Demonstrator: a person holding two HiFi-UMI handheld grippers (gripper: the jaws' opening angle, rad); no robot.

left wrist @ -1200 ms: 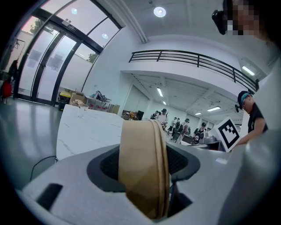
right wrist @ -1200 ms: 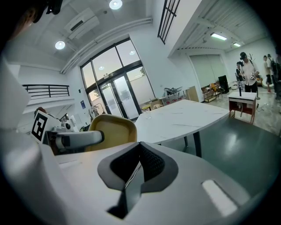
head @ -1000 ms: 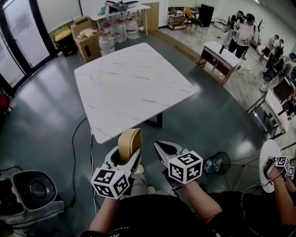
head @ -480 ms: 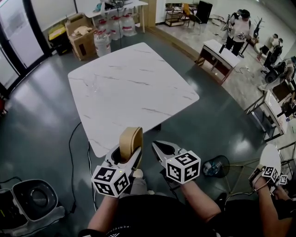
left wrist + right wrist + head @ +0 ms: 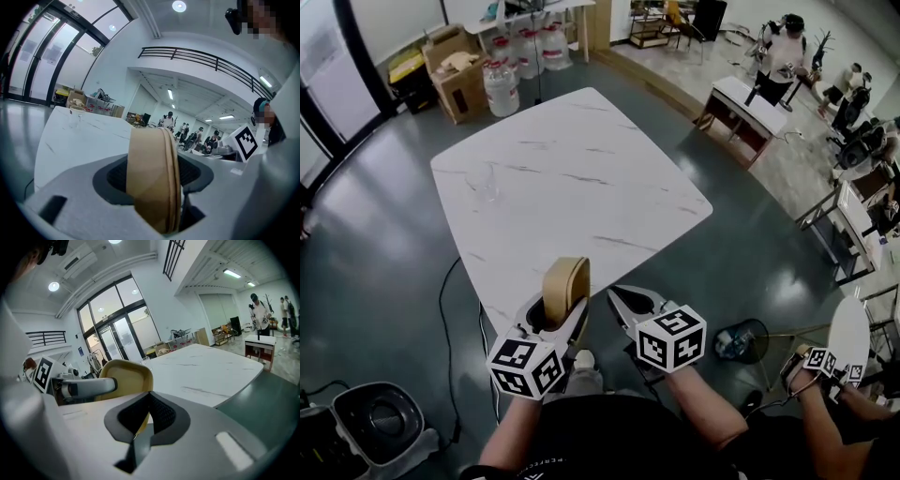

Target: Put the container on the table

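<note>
A tan, flat container (image 5: 565, 284) stands on edge between the jaws of my left gripper (image 5: 555, 314), which is shut on it; in the left gripper view the container (image 5: 147, 159) fills the gap between the jaws. My right gripper (image 5: 625, 302) hangs just right of it, shut with nothing between its pads. From the right gripper view the container (image 5: 123, 376) shows to the left. Both grippers hover at the near edge of the white marble table (image 5: 581, 159), with the container's top over that edge.
A clear glass (image 5: 487, 180) stands on the table's left side. Cardboard boxes and water jugs (image 5: 500, 80) sit beyond the table, a small white desk (image 5: 748, 101) and people (image 5: 783, 47) at the right. A cable (image 5: 445, 291) and a machine (image 5: 380, 422) lie on the floor at the left.
Both grippers and the container have come closer to the table; its near edge now reaches the container. The jaws hold as before. A person at the right edge shifted.
</note>
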